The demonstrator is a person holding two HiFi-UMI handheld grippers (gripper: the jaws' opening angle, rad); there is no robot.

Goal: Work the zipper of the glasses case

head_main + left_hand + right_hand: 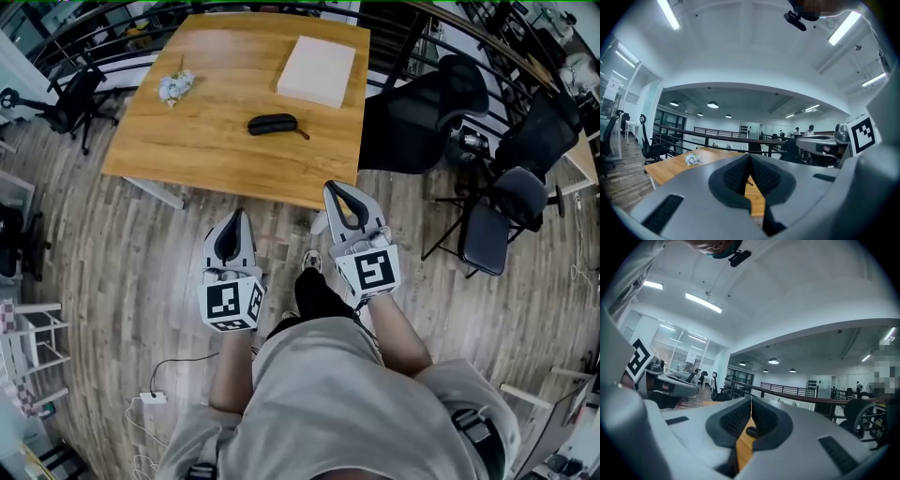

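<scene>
Head view, looking steeply down on a person who stands on a wood-plank floor (112,281) before a wooden table (216,155). The left claw (233,228) and the right claw (337,199) are held side by side over the floor, short of the table's near edge, each pointing toward the table. In both gripper views the ribbed pads are pressed together with nothing between them. The black glasses case (273,124) lies flat near the middle of the table, well apart from both claws, with a thin tab projecting from its right end; whether its zipper is open cannot be made out. Beyond it lies a flat white box (317,69); a small bunch of flowers (175,86) lies toward the table's far left. Dark office chairs (422,112) stand to the right of the table.
</scene>
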